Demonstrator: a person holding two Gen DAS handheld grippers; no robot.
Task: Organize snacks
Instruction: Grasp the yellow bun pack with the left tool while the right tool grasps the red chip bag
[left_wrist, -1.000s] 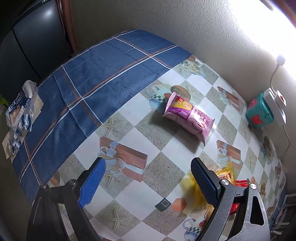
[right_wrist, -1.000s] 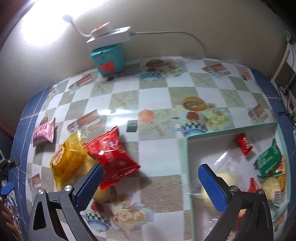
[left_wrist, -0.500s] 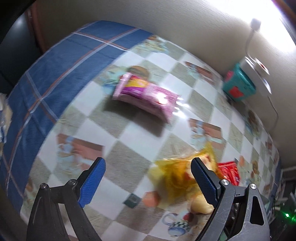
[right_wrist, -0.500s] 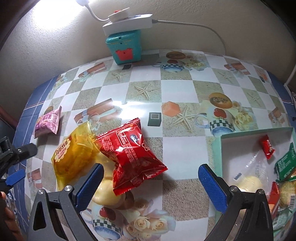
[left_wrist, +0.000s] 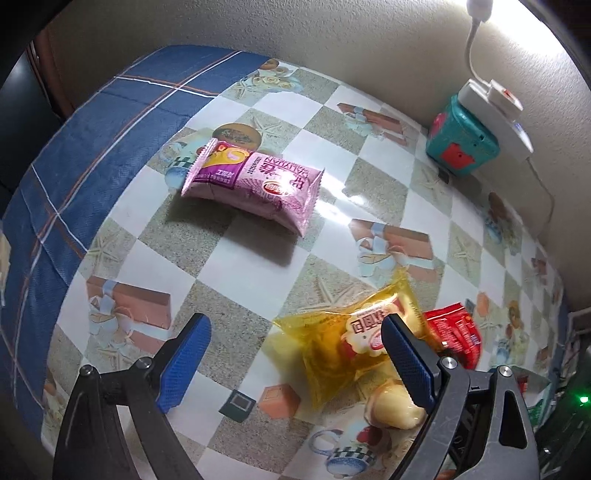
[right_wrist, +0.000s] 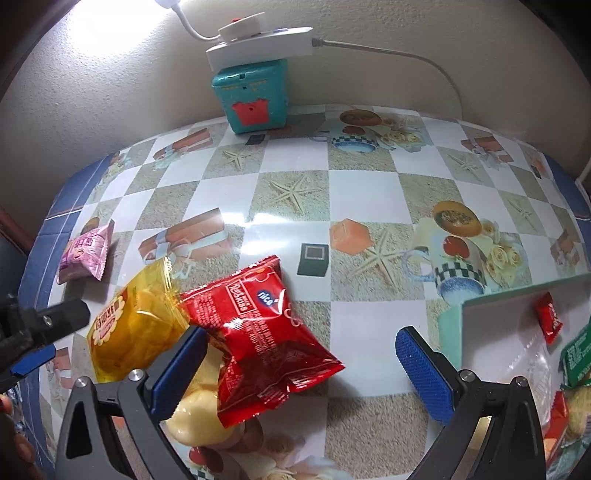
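A pink snack packet (left_wrist: 255, 184) lies on the patterned tablecloth, ahead of my open, empty left gripper (left_wrist: 295, 360). A yellow snack bag (left_wrist: 347, 343) lies beside that gripper's right finger, with a red packet (left_wrist: 452, 334) behind it. In the right wrist view the red packet (right_wrist: 264, 332) lies between the fingers of my open, empty right gripper (right_wrist: 301, 371), overlapping the yellow bag (right_wrist: 135, 325). A pale bun-like snack (right_wrist: 197, 413) lies under them. The pink packet (right_wrist: 86, 253) lies far left. The left gripper's finger (right_wrist: 59, 319) shows at the left edge.
A white tray (right_wrist: 495, 306) with a pale green rim holds several snack packets at the right. A teal box (right_wrist: 253, 96) with a white power strip (right_wrist: 258, 46) on top stands against the wall. A blue plaid cloth (left_wrist: 92, 147) covers the table's left end.
The left gripper has swung right and closer, bringing the yellow bag beside its right finger. The right gripper has moved left and nearer the red packet; the tray has slid toward the right edge.
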